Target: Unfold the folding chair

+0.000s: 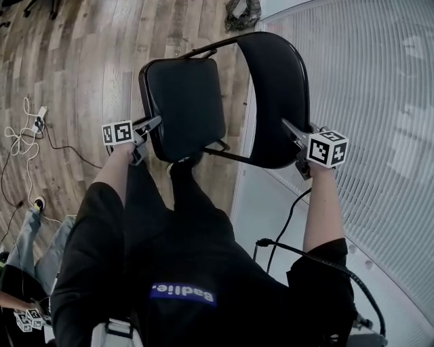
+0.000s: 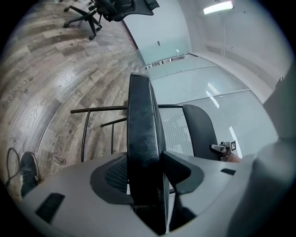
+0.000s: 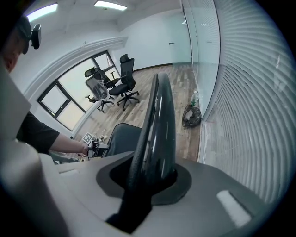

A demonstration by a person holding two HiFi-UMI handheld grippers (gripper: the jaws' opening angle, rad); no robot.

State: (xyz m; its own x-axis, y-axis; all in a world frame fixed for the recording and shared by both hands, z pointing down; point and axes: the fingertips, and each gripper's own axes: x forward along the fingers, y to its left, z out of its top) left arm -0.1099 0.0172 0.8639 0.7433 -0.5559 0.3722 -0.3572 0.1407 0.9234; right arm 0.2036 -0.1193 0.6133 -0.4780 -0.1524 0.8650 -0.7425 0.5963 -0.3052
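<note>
The black folding chair is held up off the wooden floor in front of me. In the head view its padded seat (image 1: 183,105) is on the left and its curved backrest (image 1: 274,101) on the right. My left gripper (image 1: 150,129) is shut on the seat's near left edge; in the left gripper view that edge (image 2: 143,139) stands upright between the jaws of this gripper (image 2: 145,185). My right gripper (image 1: 293,132) is shut on the backrest's near rim, which in the right gripper view (image 3: 159,125) rises from the jaws of that gripper (image 3: 148,180). Thin black frame tubes (image 2: 88,134) reach out behind the seat.
A ribbed frosted glass wall (image 1: 366,101) runs close along the right. Cables and a power strip (image 1: 30,129) lie on the floor to the left, and a dark bag (image 1: 243,13) sits by the wall ahead. Office chairs (image 3: 120,85) stand near the far windows.
</note>
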